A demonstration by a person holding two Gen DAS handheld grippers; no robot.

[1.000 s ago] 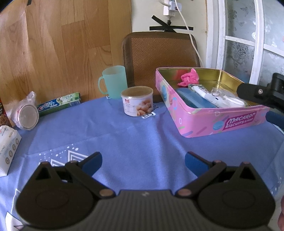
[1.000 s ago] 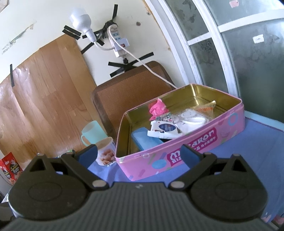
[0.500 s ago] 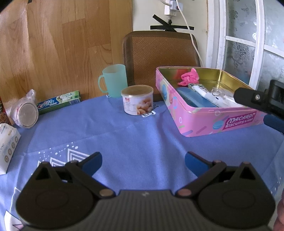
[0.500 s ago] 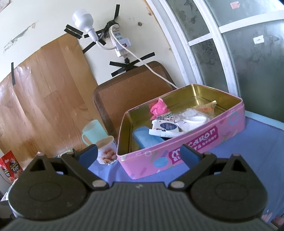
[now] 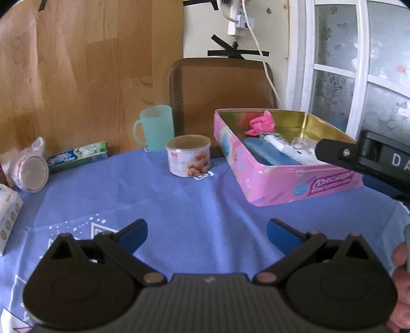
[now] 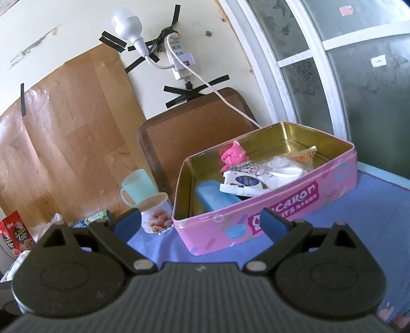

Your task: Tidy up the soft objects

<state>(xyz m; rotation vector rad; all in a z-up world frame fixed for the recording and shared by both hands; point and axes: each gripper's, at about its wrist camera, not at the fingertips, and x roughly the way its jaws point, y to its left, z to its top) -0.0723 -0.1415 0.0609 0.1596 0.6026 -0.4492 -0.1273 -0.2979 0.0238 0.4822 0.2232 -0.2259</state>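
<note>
Both empty — left gripper (image 5: 206, 235) and right gripper (image 6: 201, 223) spread wide near the pink tin (image 6: 269, 225).

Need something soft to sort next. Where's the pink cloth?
In both views, the pink cloth lies inside the pink tin, at its far end beside the white packets.

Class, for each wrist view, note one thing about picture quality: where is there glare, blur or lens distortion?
Left wrist view: the window frame bows from fisheye distortion, and the right gripper at the edge looks soft. Right wrist view: the tin's gold inner wall glints with daylight; the wall lamp is nearly blown out.
</note>
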